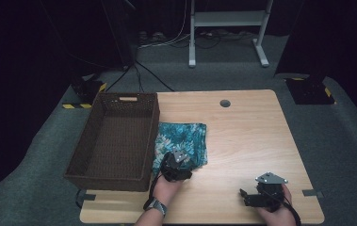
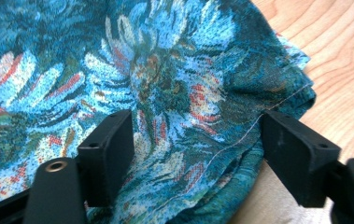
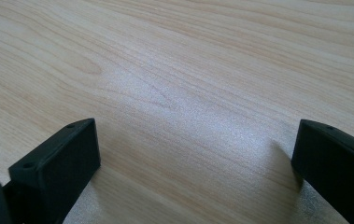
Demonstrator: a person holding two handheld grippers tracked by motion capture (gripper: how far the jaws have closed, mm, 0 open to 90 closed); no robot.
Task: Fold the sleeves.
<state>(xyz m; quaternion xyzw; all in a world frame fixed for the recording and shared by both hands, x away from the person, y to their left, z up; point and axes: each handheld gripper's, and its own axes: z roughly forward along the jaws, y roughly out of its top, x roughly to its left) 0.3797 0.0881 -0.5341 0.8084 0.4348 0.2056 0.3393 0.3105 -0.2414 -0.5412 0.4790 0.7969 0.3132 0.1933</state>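
The left claw is the nearer one: its jaws stand apart on both sides of the near corner of the folded teal cloth with a blue and red flower print, not yet closed on it. The cloth lies flat on the light wooden worktop, and beyond the left claw it lies just beside the dark brown woven basket. The right claw rests with jaws apart over bare wood, well apart from the cloth.

black two-jaw left gripper and right gripper, grey triangular top plates, black cables; wristwatch on left wrist.
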